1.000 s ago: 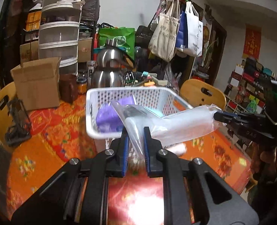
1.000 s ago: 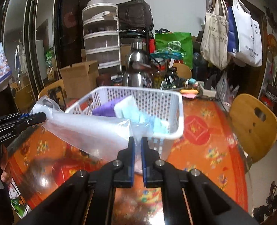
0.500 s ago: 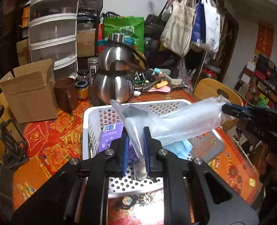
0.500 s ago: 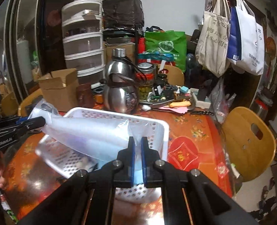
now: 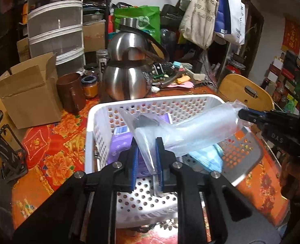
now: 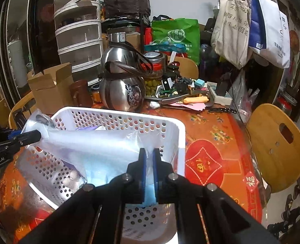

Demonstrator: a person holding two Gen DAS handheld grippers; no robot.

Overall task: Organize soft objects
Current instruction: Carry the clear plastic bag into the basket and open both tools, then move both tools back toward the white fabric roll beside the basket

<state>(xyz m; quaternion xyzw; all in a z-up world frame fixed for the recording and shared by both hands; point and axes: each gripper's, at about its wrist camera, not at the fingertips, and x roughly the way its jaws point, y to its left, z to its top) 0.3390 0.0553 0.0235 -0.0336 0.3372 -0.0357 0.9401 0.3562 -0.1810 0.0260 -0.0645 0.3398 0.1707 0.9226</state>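
A: Where's the clear plastic bag [image 5: 198,130] being held?

B: Stretched over the white perforated basket [image 5: 101,109]. One end is pinched by the closed right gripper [image 6: 147,166]. The left gripper [image 5: 146,158] fingers are being opened, film between them, seemingly unpressed.

A: Basket contents?

B: Purple packet [image 5: 119,148], blue one [image 5: 206,158].

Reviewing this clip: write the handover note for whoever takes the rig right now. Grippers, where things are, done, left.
Left gripper: jaws opening, one end of the clear bag between them.
Right gripper: shut on the bag's other end.
Bag hangs stretched over the white basket, not yet down inside.
Done: purple pack and blue pack lie in the basket.
Left: lower the bag in, release the right gripper, withdraw both.
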